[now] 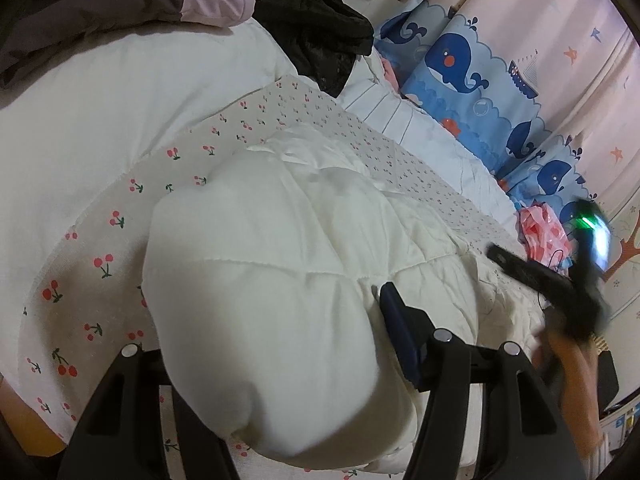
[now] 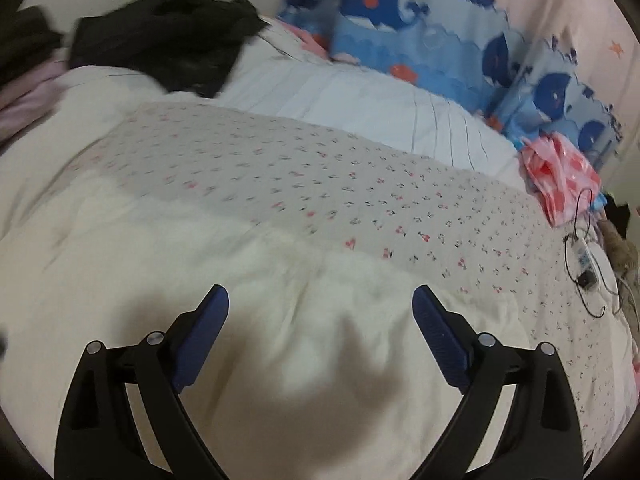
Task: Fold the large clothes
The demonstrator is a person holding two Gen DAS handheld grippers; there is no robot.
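A puffy white padded garment (image 1: pixel 280 272) lies bunched on a cherry-print sheet (image 1: pixel 80 272). In the left wrist view a thick fold of it fills the space between my left gripper's jaws (image 1: pixel 280 320); only the right blue pad (image 1: pixel 396 320) shows, pressed against the fabric, and the left finger is hidden behind it. My right gripper (image 2: pixel 320 300) is open and empty, hovering just above the white garment (image 2: pixel 240 280). It also shows, blurred, at the right of the left wrist view (image 1: pixel 560 280).
A black garment (image 1: pixel 320 32) and a purple-and-pink jacket (image 1: pixel 140 0) lie at the far side of the bed. Whale-print curtains (image 2: pixel 420 32) hang behind. A pink plastic bag (image 2: pixel 560 172) and a cable with a small device (image 2: pixel 584 264) lie at the right.
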